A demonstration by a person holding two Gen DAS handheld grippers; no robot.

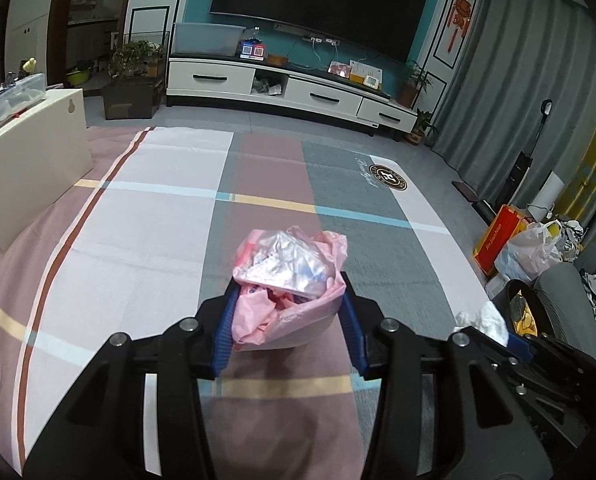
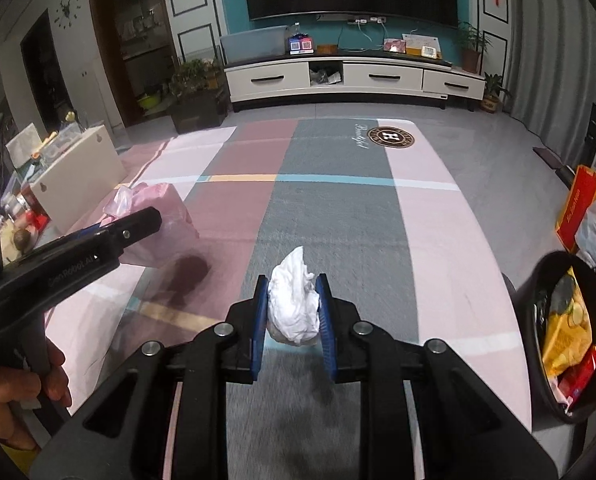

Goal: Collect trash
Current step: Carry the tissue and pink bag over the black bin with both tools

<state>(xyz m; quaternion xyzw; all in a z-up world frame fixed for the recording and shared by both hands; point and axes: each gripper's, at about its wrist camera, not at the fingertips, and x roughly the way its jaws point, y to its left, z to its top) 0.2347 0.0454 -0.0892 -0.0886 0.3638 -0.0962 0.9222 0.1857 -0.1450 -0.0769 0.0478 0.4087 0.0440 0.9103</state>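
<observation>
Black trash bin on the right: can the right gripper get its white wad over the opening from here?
Probably yes. The right gripper, shut on the white wad, has only bare cloth between it and the black trash bin, whose mouth is open, though already partly full.

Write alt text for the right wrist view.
The right gripper is clamped on a crumpled white tissue above a patchwork rug. At left, the left gripper holds a pink plastic bag; a black trash bin stands at right.
</observation>
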